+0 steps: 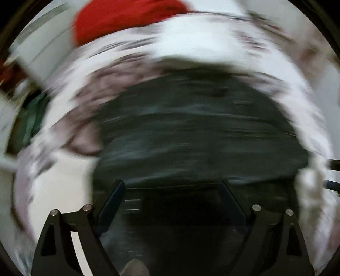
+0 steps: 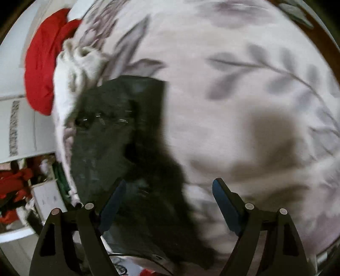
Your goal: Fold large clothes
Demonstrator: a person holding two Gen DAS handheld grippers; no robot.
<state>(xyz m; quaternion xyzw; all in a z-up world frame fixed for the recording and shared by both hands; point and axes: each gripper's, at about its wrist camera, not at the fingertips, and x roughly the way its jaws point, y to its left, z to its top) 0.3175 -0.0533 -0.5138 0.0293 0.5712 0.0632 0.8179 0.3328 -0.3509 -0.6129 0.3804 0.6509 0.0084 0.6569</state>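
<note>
A dark grey garment (image 1: 191, 131) lies spread on a bed with a white, leaf-patterned cover (image 1: 191, 36). The left wrist view is motion-blurred. My left gripper (image 1: 172, 184) is open and empty, its jaws wide apart just above the garment's near part. In the right wrist view the same dark garment (image 2: 110, 135) lies at the left, folded, on the patterned cover (image 2: 244, 95). My right gripper (image 2: 167, 184) is open and empty, its left finger (image 2: 112, 201) over the garment's edge, its right finger (image 2: 225, 203) over bare cover.
A red cloth (image 1: 119, 19) lies at the bed's far edge, also in the right wrist view (image 2: 40, 70). A white knitted blanket (image 2: 72, 70) is bunched beside it. Shelves with red and green items (image 2: 19, 186) stand left of the bed.
</note>
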